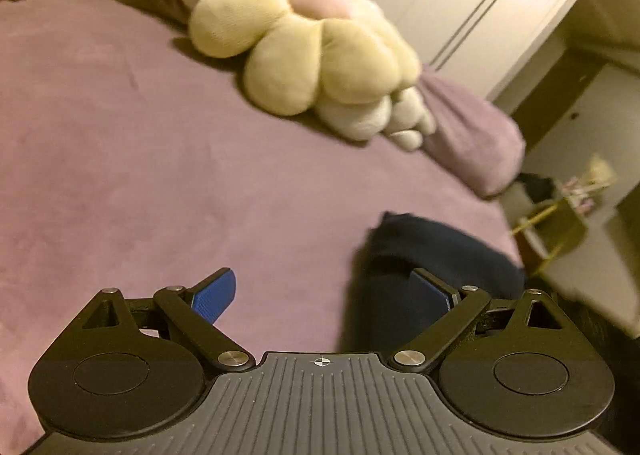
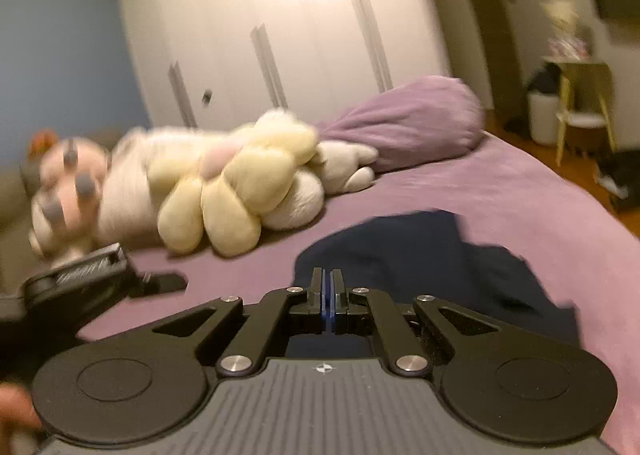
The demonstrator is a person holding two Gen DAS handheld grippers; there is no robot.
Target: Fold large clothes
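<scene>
My left hand-held gripper [image 1: 324, 295] is spread wide, empty, over the bed [image 1: 160, 155]; my right hand-held gripper [image 2: 328, 295] is pressed together, gripping nothing visible. The dark garment [image 2: 420, 255] lies bunched near the bed's edge: a careless tug could slide it off or crumple it.

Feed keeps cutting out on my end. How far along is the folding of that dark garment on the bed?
Done: nothing clearly; the dark garment lies rumpled on the bed, with no neat fold showing. In hand: the right gripper is shut just over the garment, but whether it pinches cloth cannot be told; the left gripper is open and empty beside the garment. Left: spreading it flat and every fold.
</scene>
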